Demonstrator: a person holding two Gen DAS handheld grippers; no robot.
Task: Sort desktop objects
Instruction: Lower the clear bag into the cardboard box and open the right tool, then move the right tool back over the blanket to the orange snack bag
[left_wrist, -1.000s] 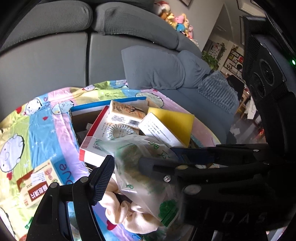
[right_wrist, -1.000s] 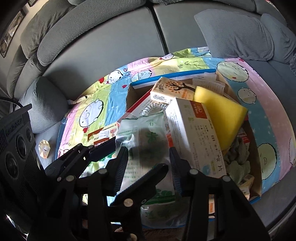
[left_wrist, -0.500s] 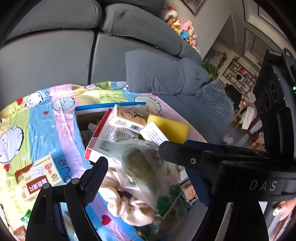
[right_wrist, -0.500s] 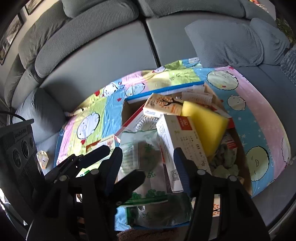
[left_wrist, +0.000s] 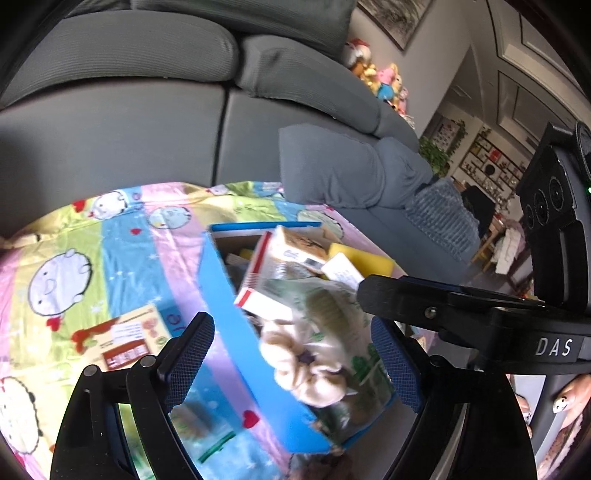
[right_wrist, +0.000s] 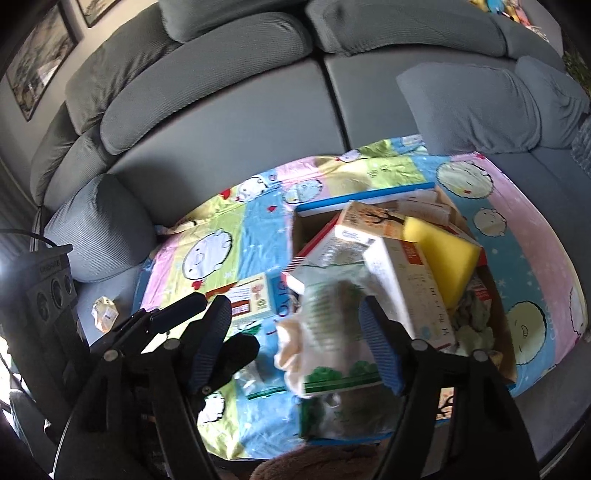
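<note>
In the left wrist view the left gripper (left_wrist: 293, 363) has its jaws opening, wide apart with nothing pinched; between and beyond them lies the clear plastic bag (left_wrist: 332, 325) with green print, resting in the crowded blue-edged box (left_wrist: 236, 310), a cream soft toy (left_wrist: 306, 358) slumped on it toward 6 o'clock. The yellow sponge (left_wrist: 364, 260) and a small carton (left_wrist: 295, 249) sit at the box's 12 to 1 o'clock end, and a loose orange-and-white packet (left_wrist: 125, 339) lies on the cartoon cloth (left_wrist: 92, 258) at 9 o'clock. In the right wrist view the right gripper (right_wrist: 295, 341) is also opening, at a middling gap, its pads clear of the bag (right_wrist: 332, 332); a tall white carton (right_wrist: 410, 288) leans at 1 o'clock against the sponge (right_wrist: 443, 258). The likely trouble: the box is piled high, so the slippery bag and toy near its front rim could slide out, or a passing finger could snag the plastic and topple the leaning carton.
</note>
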